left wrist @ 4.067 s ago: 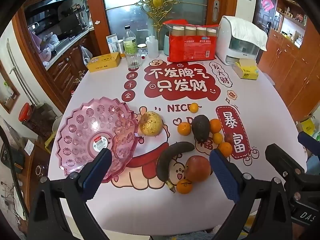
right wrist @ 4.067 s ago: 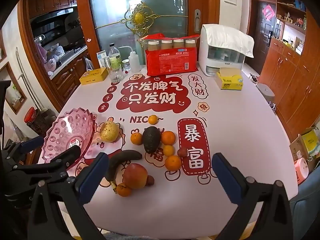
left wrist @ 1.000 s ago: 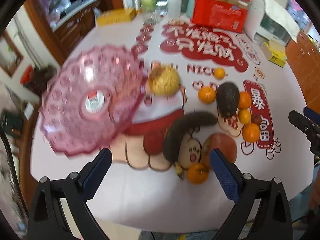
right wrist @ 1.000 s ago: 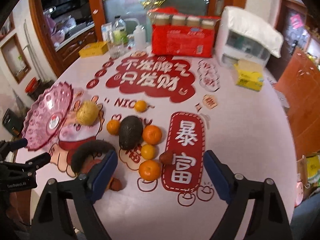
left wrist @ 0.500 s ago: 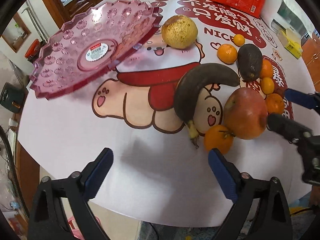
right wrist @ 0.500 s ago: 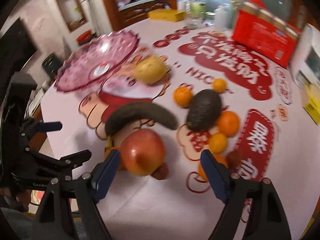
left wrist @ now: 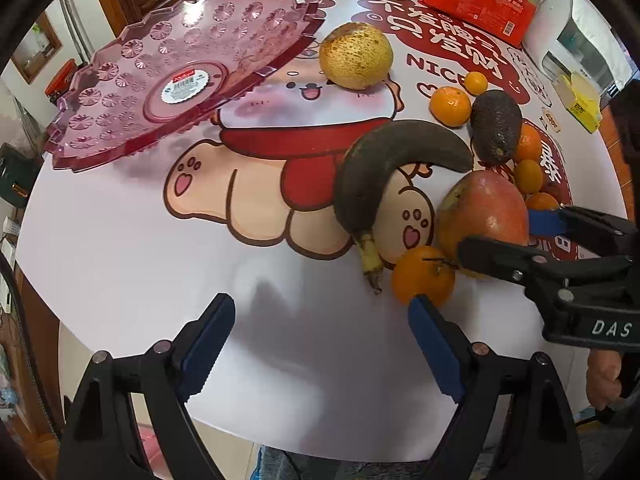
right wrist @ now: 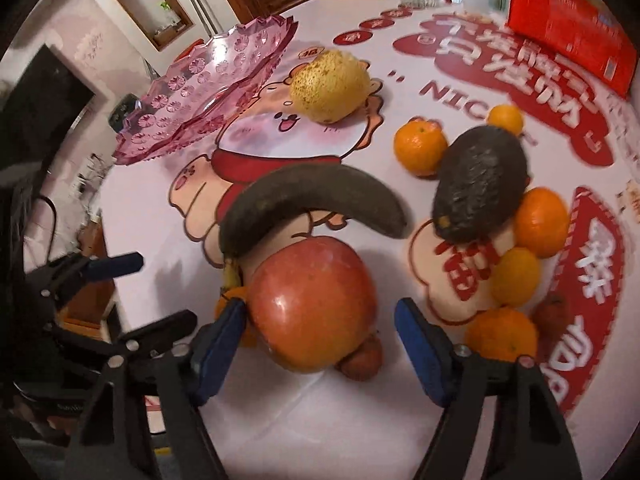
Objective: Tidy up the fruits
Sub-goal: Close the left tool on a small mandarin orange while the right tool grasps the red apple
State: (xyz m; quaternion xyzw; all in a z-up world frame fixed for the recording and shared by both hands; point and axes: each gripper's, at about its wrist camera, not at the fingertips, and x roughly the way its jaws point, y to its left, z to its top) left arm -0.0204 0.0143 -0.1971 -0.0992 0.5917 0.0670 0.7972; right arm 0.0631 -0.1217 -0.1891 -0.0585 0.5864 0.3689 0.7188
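A red apple point(right wrist: 316, 304) lies on the table at the near end of the fruit pile, beside a dark banana point(right wrist: 312, 200). My right gripper point(right wrist: 320, 344) straddles the apple with its jaws closing. The left pad sits at the apple's side and the right pad stands a gap away. In the left wrist view that gripper point(left wrist: 498, 232) reaches in from the right around the apple point(left wrist: 484, 216). My left gripper point(left wrist: 320, 340) hovers over bare tablecloth, jaws closing on nothing. The pink plate point(left wrist: 120, 80) stands empty at the far left.
A yellow spotted fruit point(left wrist: 356, 56), an avocado point(left wrist: 496, 128) and several oranges lie around the banana; one orange point(left wrist: 422, 276) touches the apple. A red pack point(left wrist: 476, 0), a white appliance point(left wrist: 580, 40) and a yellow box point(left wrist: 580, 100) stand at the back. The table edge runs just below my left gripper.
Both grippers sank toward the table. The right one swung left and down until the apple sat between its fingers, and its jaws narrowed. The left gripper's jaws narrowed a little.
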